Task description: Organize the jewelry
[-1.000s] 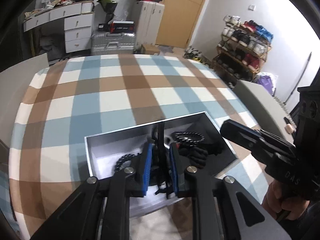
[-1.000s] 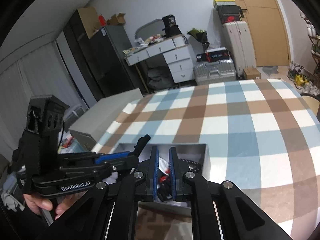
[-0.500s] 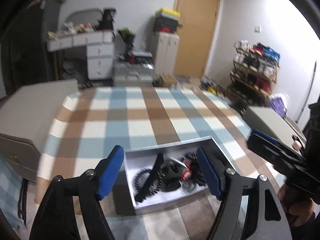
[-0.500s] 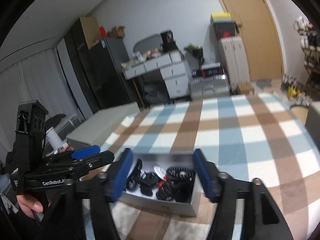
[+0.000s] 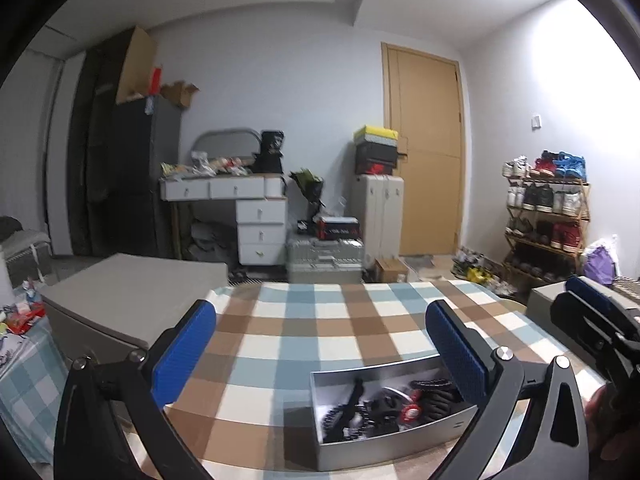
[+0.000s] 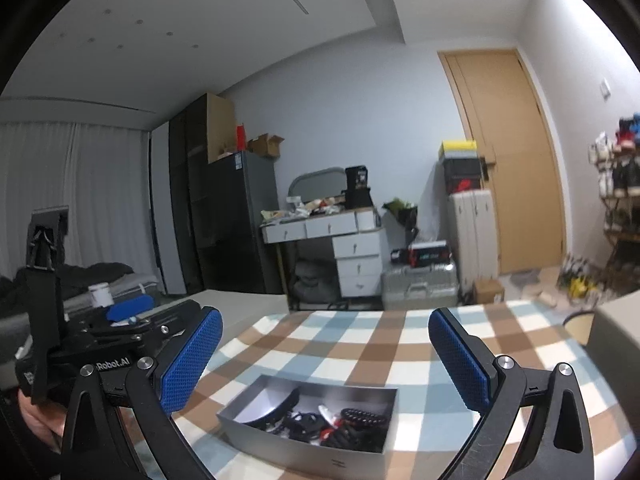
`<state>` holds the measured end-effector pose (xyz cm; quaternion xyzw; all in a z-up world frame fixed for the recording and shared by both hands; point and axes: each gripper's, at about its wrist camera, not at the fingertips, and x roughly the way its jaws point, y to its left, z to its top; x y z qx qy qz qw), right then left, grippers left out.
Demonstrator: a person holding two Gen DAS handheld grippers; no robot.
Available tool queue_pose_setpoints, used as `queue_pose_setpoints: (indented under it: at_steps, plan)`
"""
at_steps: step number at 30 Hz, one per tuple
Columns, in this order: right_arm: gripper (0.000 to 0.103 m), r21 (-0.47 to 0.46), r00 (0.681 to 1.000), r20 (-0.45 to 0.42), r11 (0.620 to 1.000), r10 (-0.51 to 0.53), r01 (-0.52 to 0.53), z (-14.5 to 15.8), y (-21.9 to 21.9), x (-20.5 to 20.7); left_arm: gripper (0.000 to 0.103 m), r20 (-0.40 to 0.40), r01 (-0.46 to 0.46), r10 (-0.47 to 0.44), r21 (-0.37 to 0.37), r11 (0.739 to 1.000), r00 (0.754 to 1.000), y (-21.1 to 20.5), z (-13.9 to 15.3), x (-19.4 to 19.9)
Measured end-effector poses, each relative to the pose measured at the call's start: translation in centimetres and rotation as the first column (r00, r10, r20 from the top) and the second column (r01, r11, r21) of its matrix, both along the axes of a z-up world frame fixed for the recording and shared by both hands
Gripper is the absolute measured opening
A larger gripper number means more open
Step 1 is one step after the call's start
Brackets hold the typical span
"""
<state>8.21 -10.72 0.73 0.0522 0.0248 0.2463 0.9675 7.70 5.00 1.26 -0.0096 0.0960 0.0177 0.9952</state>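
Observation:
A silver open box point(image 5: 394, 446) sits on the plaid tablecloth point(image 5: 340, 344) near its front edge. Dark bead bracelets and other black jewelry point(image 5: 400, 400) lie heaped inside, with one red-and-white piece among them. My left gripper point(image 5: 320, 320) hangs above and behind the box, its jaws opening wide, nothing between the blue pads. In the right wrist view the same box point(image 6: 304, 454) and its jewelry point(image 6: 340, 420) lie below my right gripper point(image 6: 326, 320), whose jaws are also opening, with nothing between them. Each view catches the other gripper's fingers point(image 5: 588, 298) point(image 6: 132, 306) at its edge.
A grey cabinet point(image 5: 120, 304) flanks the table on the left and another grey block point(image 6: 616, 340) on the right. Beyond the table stand a white drawer desk point(image 5: 256, 216), suitcases point(image 5: 324, 260), a shoe rack point(image 5: 548, 216) and a wooden door point(image 5: 424, 152).
Both grippers went from shut, low over the box's contents, to wide open. Both lifted and tipped up toward level, so the box now sits low in each view. Nothing came up with them.

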Motion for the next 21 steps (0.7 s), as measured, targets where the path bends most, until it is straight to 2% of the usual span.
queue_pose_setpoints:
  at_steps: [3,5,9,14,21]
  plan:
    - [0.103,-0.003,0.999,0.038,1.000,-0.024,0.025,-0.9,0.0,-0.5,0.102,0.038,-0.030,0.030,0.010,0.999,0.999,0.5,-1.1,0.0]
    - [0.103,-0.020,0.997,0.067,0.999,-0.042,0.043,-1.9,0.1,-0.7,0.102,0.036,-0.052,0.052,0.013,0.999,0.998,0.6,-1.8,0.1]
    - [0.103,-0.067,0.997,0.032,0.995,-0.075,0.077,-3.3,0.2,-0.3,0.102,0.027,-0.079,0.078,0.018,0.997,0.997,0.9,-2.9,0.4]
    - [0.103,-0.080,0.994,0.029,0.991,-0.105,0.107,-4.0,0.1,-0.2,0.102,-0.005,-0.081,0.081,0.027,0.996,0.997,0.7,-3.8,0.4]
    - [0.103,-0.078,0.992,-0.021,0.990,-0.121,0.119,-4.3,-0.2,0.6,0.102,-0.061,-0.070,0.071,0.011,0.997,0.996,0.7,-4.7,0.3]
